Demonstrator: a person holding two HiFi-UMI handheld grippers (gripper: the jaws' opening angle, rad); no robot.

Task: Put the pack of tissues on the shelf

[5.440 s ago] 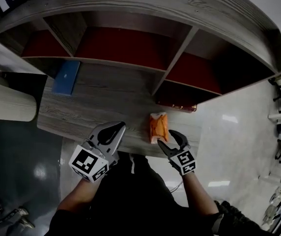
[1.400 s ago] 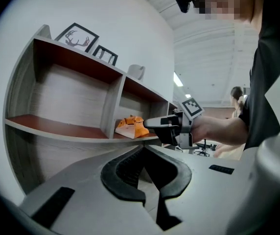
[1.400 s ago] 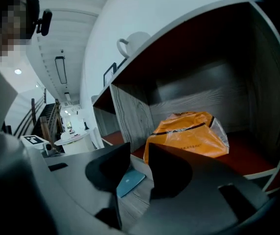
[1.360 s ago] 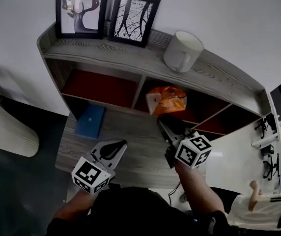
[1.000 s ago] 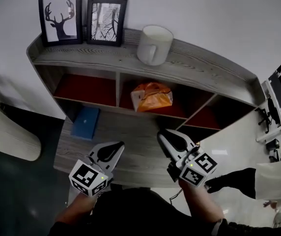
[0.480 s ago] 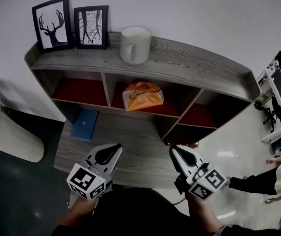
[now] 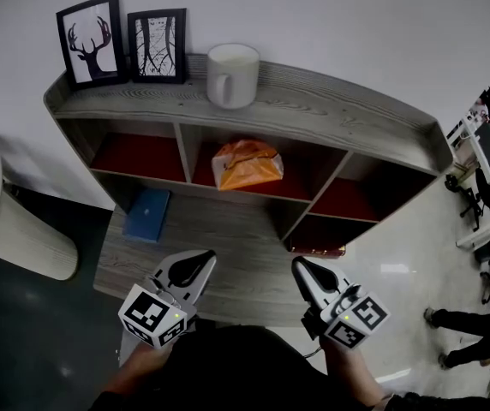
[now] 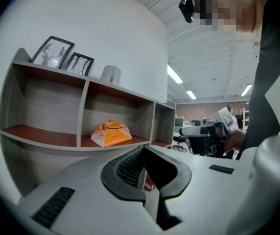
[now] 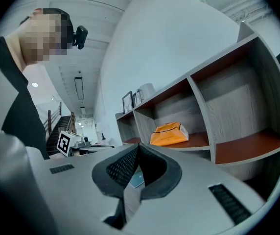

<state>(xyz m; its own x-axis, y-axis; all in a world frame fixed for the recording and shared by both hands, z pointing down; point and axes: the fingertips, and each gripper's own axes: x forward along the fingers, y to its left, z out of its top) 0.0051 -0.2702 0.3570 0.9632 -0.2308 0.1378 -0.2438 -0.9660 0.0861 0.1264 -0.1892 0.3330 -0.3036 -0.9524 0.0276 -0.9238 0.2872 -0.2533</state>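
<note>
The orange pack of tissues [image 7: 246,164] lies in the middle compartment of the grey wooden shelf [image 7: 313,110], on its red floor. The same pack [image 8: 111,133] shows in the left gripper view, and the pack [image 9: 169,133] in the right gripper view, with nothing touching it. My left gripper [image 7: 195,262] is shut and empty over the front of the desk. My right gripper [image 7: 302,270] is also shut and empty, near the desk's front edge, well back from the shelf.
A white mug [image 7: 230,75] and two framed pictures [image 7: 125,44] stand on the shelf's top. A blue booklet [image 7: 147,215] lies on the grey desk [image 7: 228,238] at the left. A pale round seat [image 7: 22,229] is at far left. A person's legs [image 7: 463,322] show on the floor at right.
The right gripper has drawn back from the shelf toward the desk's front edge and its jaws have closed. The tissue pack stays in the middle compartment. The left gripper has hardly moved.
</note>
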